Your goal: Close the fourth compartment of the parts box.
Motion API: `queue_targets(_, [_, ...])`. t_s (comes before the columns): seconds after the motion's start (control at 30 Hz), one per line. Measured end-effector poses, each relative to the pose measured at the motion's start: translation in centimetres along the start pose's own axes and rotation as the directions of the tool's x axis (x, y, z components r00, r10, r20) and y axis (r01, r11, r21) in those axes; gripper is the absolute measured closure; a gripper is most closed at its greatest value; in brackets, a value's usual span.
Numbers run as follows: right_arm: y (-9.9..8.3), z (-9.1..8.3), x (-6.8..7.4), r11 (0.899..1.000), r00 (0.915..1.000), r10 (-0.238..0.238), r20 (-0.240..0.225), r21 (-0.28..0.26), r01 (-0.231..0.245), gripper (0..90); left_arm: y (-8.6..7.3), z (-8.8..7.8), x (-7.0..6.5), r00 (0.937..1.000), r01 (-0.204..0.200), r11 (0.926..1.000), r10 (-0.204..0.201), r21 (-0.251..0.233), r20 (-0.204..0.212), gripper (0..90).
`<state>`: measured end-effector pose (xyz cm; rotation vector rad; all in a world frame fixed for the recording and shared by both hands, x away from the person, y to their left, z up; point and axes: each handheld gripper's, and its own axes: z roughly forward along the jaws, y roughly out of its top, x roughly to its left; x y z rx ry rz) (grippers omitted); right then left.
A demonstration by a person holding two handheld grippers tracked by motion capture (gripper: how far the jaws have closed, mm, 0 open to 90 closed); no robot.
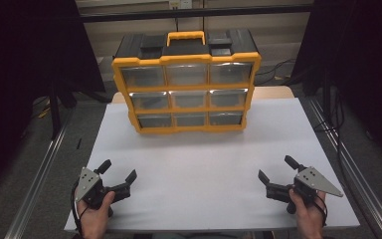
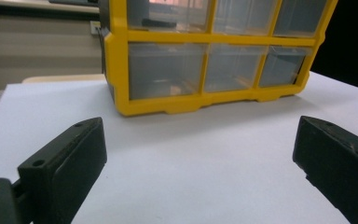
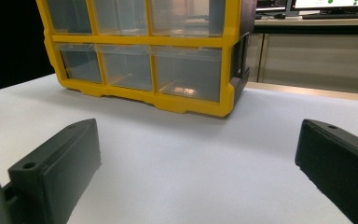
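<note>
I see the organizer [image 1: 185, 82] standing upright at the far middle of the table [image 1: 204, 164], its nine clear drawers facing me. My left gripper [image 1: 118, 171] sits at the near left corner, well apart from it, jaws spread wide with nothing between them. My right gripper [image 1: 277, 168] sits at the near right corner, likewise wide apart and empty, equally far from the organizer. In both gripper views the organizer's top is cut off by the frame. I can't make out through the cloudy fronts what the drawers [image 2: 166, 70] hold.
</note>
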<state>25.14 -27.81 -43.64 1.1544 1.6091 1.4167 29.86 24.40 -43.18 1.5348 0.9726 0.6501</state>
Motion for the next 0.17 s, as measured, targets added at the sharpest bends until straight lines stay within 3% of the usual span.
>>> queue_targets(0.17, [0.0, -0.02, 0.03, 1.0, 1.0, -0.006, 0.0, 0.002, 0.006, 0.0, 0.05, 0.44, 0.11, 0.9999, -0.005, 0.9997, 0.005, 0.023, 0.009, 2.8])
